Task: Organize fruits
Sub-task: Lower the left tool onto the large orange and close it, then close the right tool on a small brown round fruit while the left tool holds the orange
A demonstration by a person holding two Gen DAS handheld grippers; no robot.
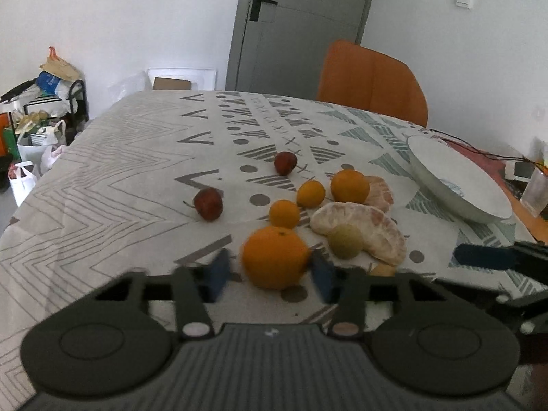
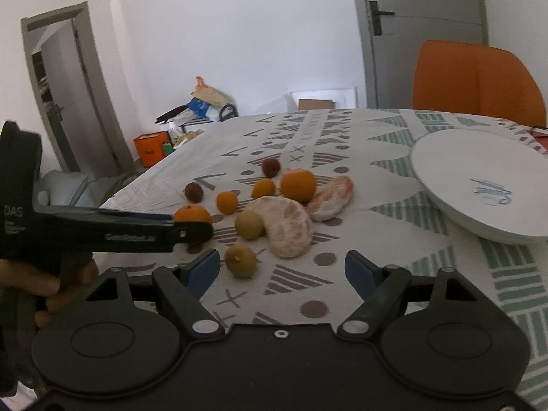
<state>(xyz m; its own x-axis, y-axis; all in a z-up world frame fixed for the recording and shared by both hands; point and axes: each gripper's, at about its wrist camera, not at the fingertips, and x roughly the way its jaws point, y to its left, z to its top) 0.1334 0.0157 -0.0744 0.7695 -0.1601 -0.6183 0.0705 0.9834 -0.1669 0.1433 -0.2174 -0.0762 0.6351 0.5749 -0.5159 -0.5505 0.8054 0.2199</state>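
Fruit lies loose on the patterned tablecloth. My left gripper is open, its blue pads on either side of a large orange, which also shows in the right wrist view behind the left gripper's finger. Beyond lie two small oranges, another large orange, two peeled pomelo pieces, a greenish fruit and two dark red fruits. My right gripper is open and empty, just right of a yellow-green fruit. A white plate sits at the right.
An orange chair stands behind the table's far edge. A glass and cables lie at the right past the plate. Bags and a rack crowd the floor at the left. A grey door is behind.
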